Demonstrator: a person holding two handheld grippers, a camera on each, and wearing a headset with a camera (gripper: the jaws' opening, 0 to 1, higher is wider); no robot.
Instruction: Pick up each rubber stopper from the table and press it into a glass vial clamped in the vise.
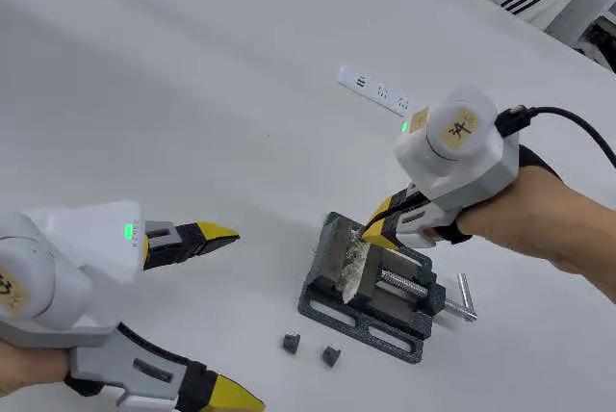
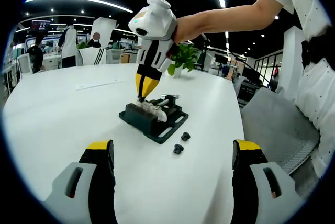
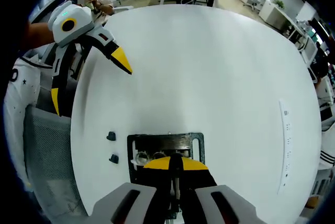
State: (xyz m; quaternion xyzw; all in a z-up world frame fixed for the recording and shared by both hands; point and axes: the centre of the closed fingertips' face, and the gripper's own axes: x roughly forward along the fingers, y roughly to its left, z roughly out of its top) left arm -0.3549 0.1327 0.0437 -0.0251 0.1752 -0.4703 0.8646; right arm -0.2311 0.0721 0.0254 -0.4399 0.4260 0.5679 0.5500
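Observation:
A dark metal vise [image 1: 332, 308] [image 2: 166, 127] [image 3: 186, 141] holds clear glass vials [image 1: 356, 263] [image 2: 153, 110] [image 3: 142, 157] between its jaws. My right gripper [image 1: 373, 230] [image 2: 141, 95] [image 3: 176, 160] is shut, its yellow tips pressed down on a vial at the vise's far end. A small dark bit shows under the tips; I cannot tell whether it is gripped. Two dark rubber stoppers [image 1: 291, 342] [image 2: 185, 136] [image 3: 111, 136] lie on the table just in front of the vise. My left gripper [image 1: 226, 316] [image 2: 172, 153] [image 3: 89, 85] hovers open and empty, left of the stoppers.
A white power strip [image 1: 377, 91] [image 3: 286, 130] lies on the white table [image 1: 192, 94] beyond the vise. The vise's screw handle [image 1: 466, 296] sticks out to the right. A person in white stands at the table's far corner.

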